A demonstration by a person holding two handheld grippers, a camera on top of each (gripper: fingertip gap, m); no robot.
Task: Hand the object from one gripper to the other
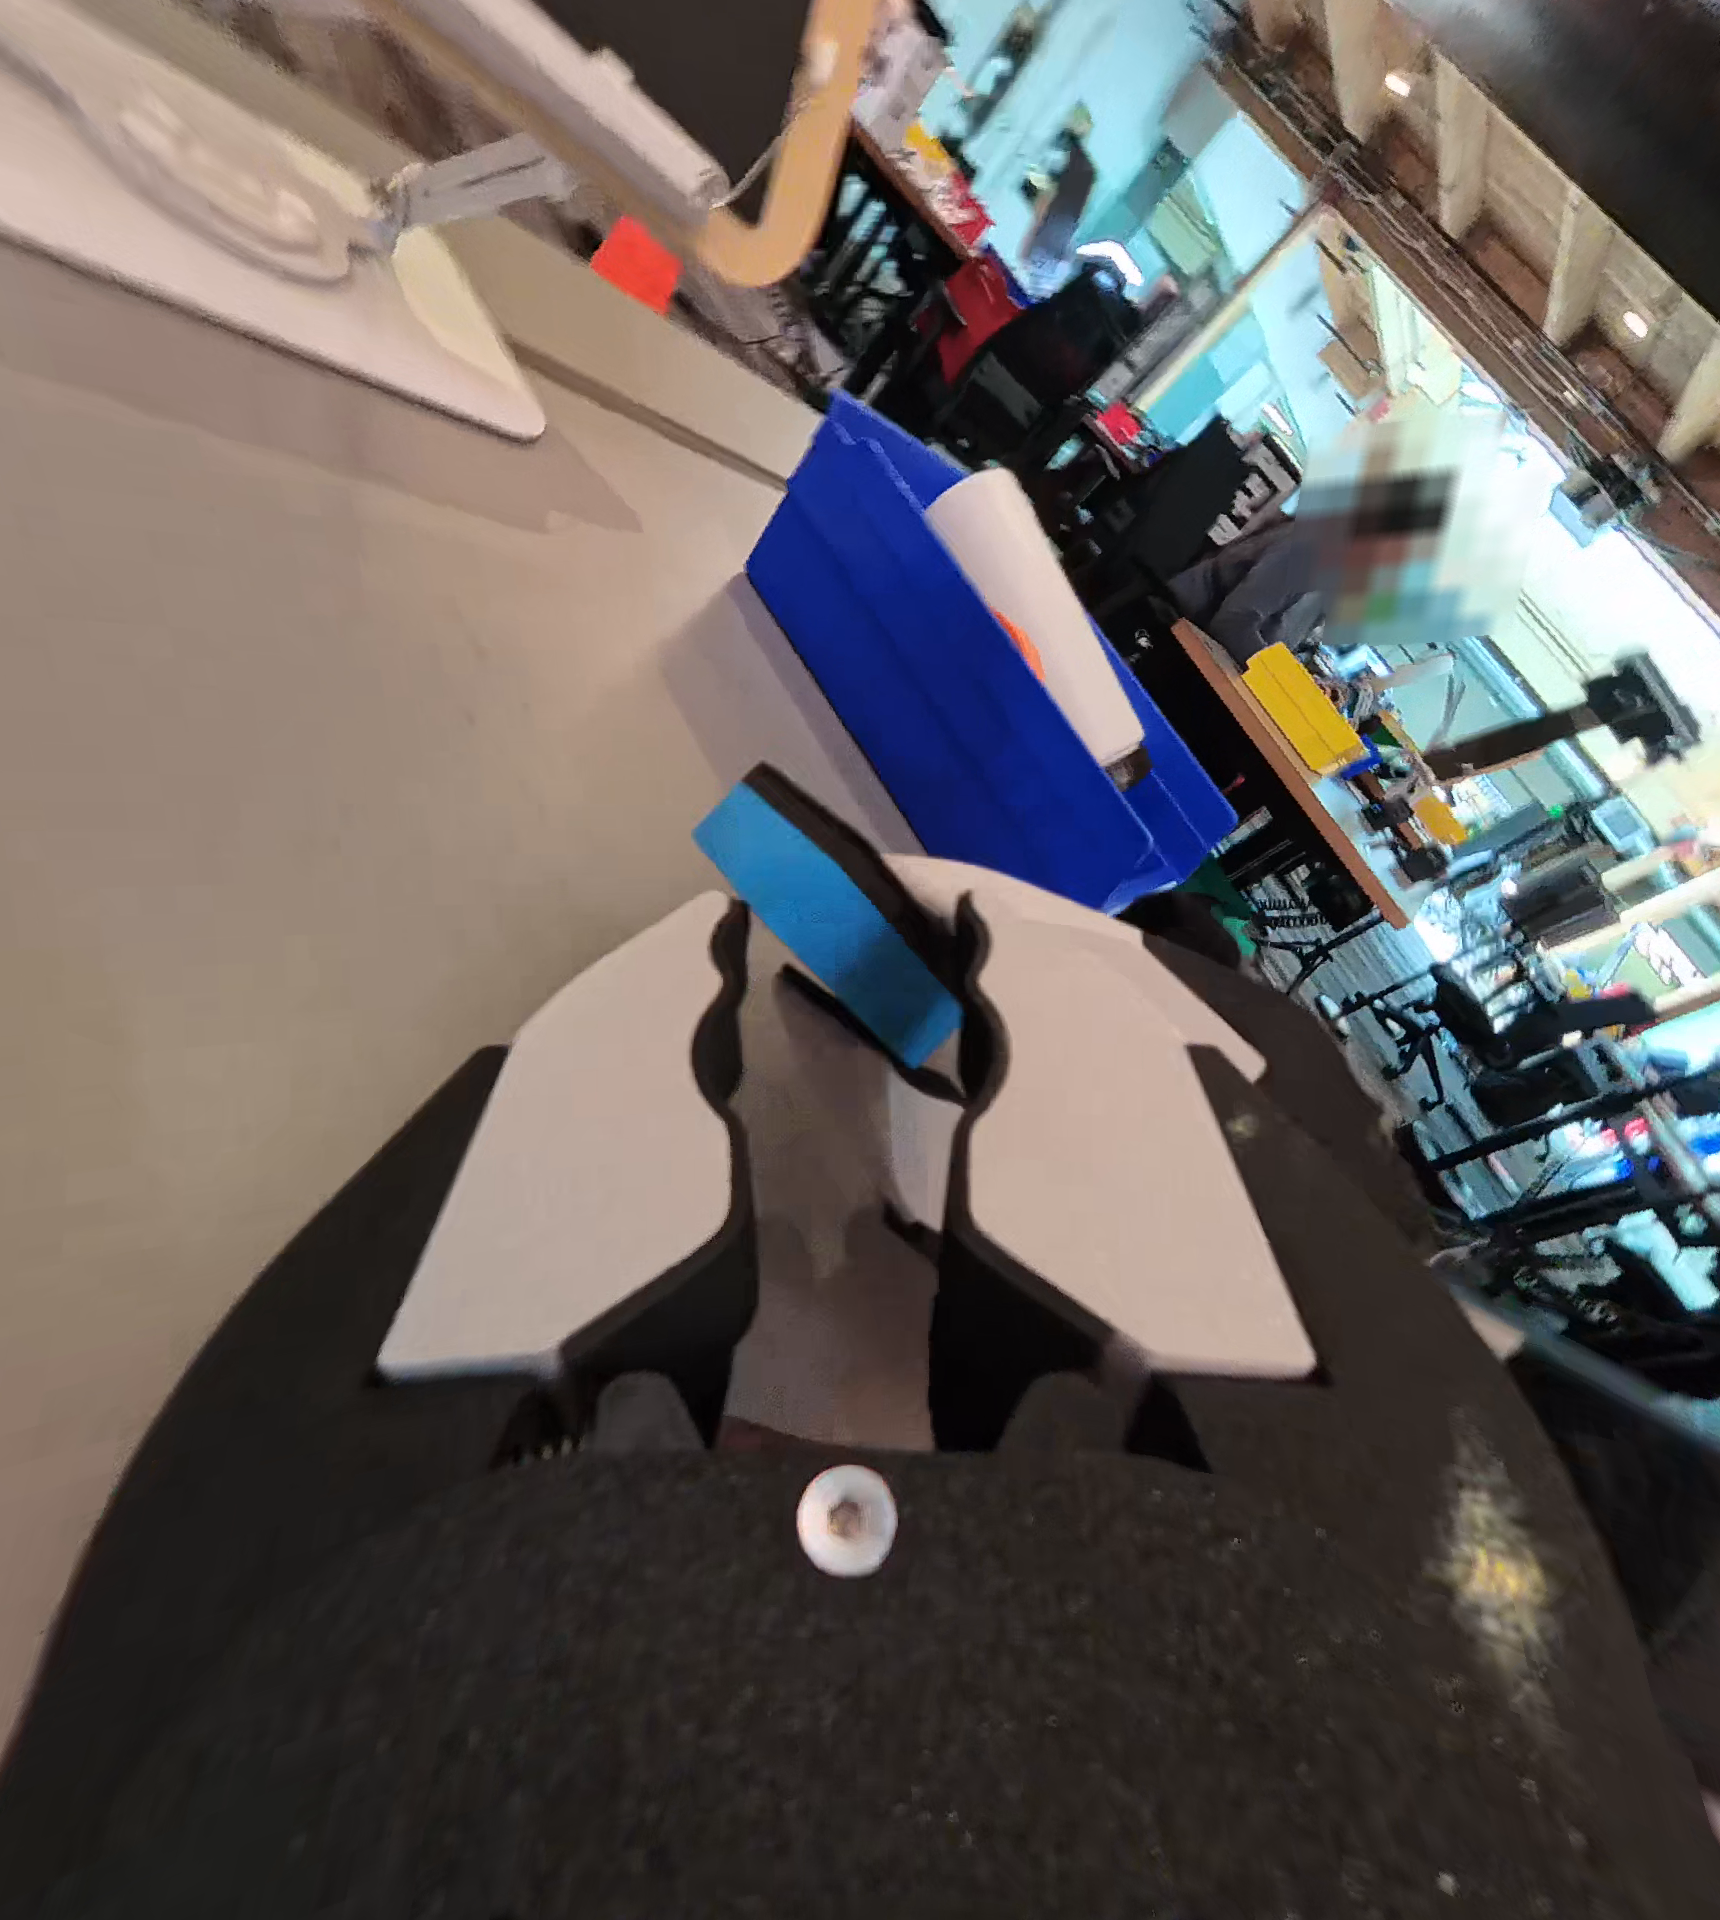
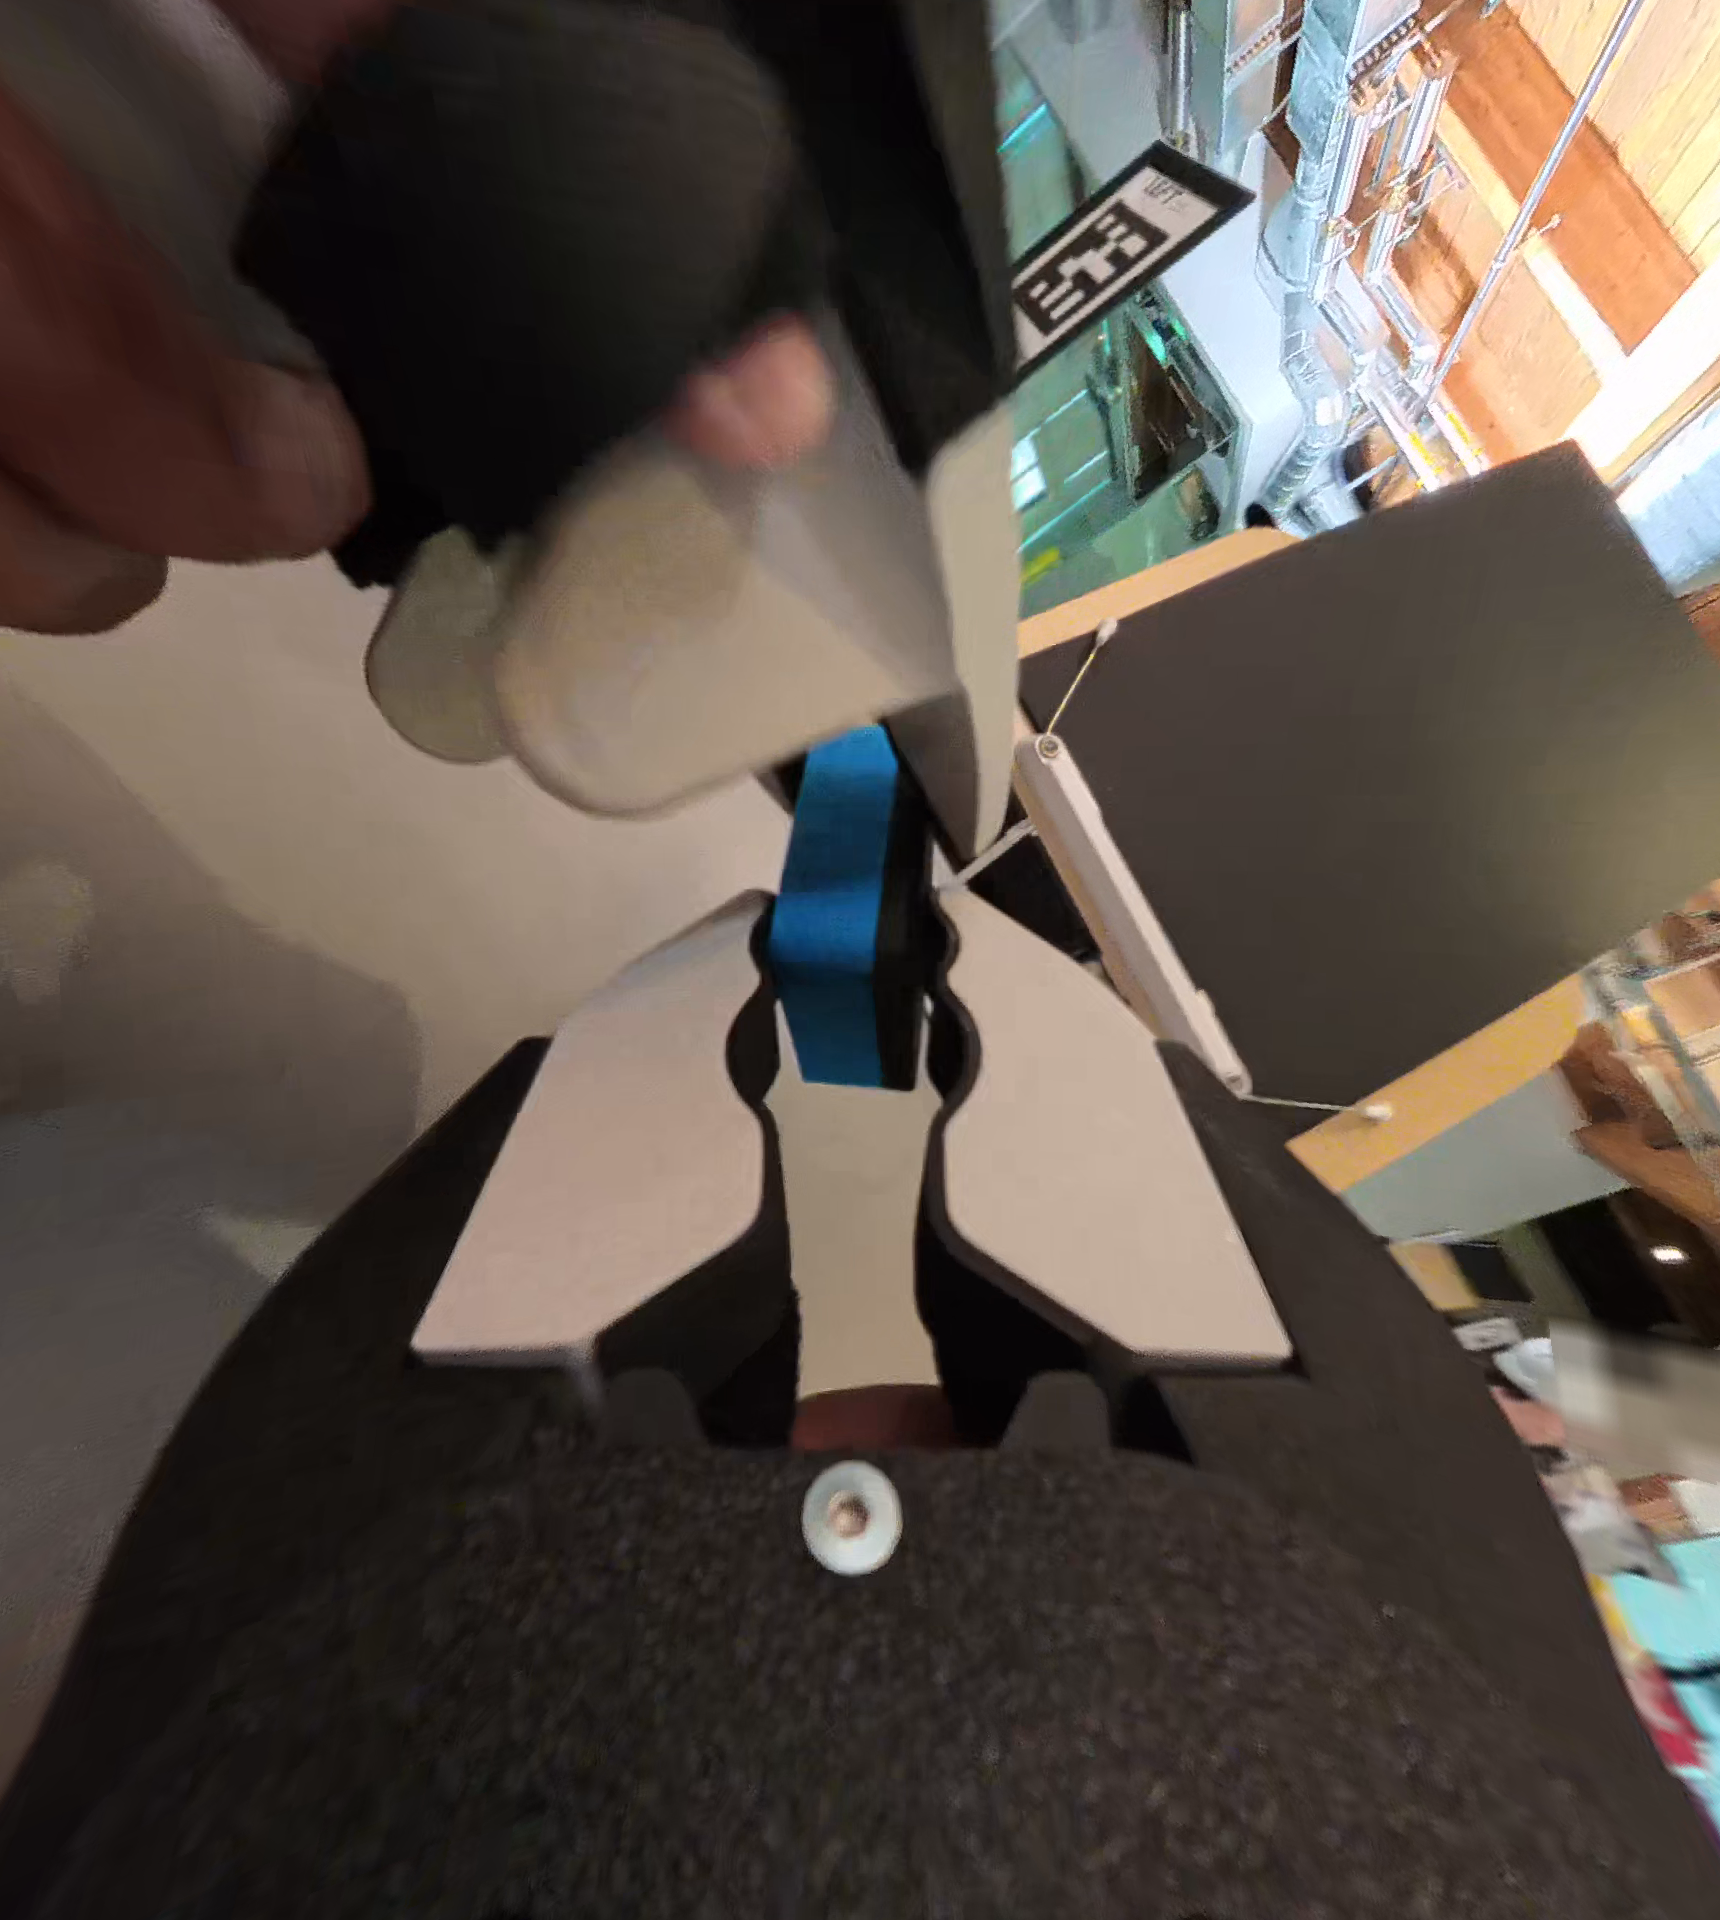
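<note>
1. My left tool (image 1: 851, 925) is closed on a blue-and-black block (image 1: 825, 914); in the left wrist view the block sits slanted between the two pale fingertips, its blue face toward the camera and its black layer behind.
2. My right tool (image 2: 851, 925) is closed on the same block (image 2: 835, 914); in the right wrist view it stands nearly upright between the tips, blue side left, black side right.
3. The left tool (image 2: 897, 748) enters the right wrist view from above and grips the block's upper end, so both tools hold it at once, clear of the tabletop (image 1: 212, 779).
4. A hand (image 2: 56, 364) holds the left tool's dark handle at upper left.
5. Beyond the block, a blue bin (image 1: 939, 707) rests on the tabletop, a white cylinder (image 1: 1032, 613) leaning out of it.
</note>
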